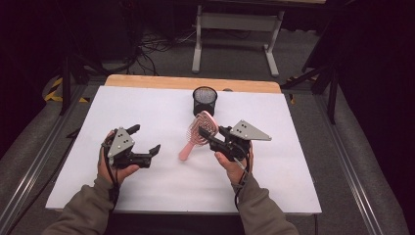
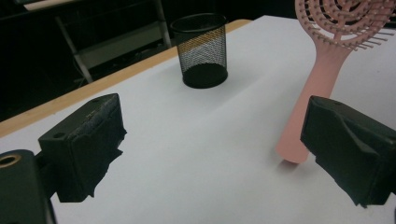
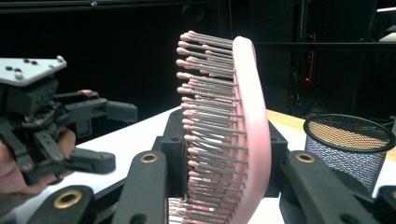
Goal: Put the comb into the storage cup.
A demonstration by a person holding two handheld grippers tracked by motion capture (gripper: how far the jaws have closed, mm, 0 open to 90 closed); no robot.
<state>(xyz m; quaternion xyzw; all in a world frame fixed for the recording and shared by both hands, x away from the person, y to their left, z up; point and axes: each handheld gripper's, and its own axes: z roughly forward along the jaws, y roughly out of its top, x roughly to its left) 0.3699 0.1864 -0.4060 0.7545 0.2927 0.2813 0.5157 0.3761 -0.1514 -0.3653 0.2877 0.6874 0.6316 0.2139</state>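
Nearest, the left claw (image 1: pixel 145 139) gapes empty beside the mesh cup (image 1: pixel 204 100), while the right claw (image 1: pixel 211 137) clamps the pink hairbrush (image 1: pixel 198 132), handle tip seemingly touching the desk (image 1: pixel 293 161); likely next: lift it into the cup.

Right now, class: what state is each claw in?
Left claw: open, empty.
Right claw: closed on the pink hairbrush.

The pink hairbrush (image 2: pixel 327 70) was cut off at the top edge in the left gripper view, its head only partly shown. In the right gripper view its handle ran below the bottom edge, and the right gripper (image 3: pixel 224 154) pads were hidden behind the brush head. The mesh pen cup (image 3: pixel 348 149) base was hidden by a jaw arm
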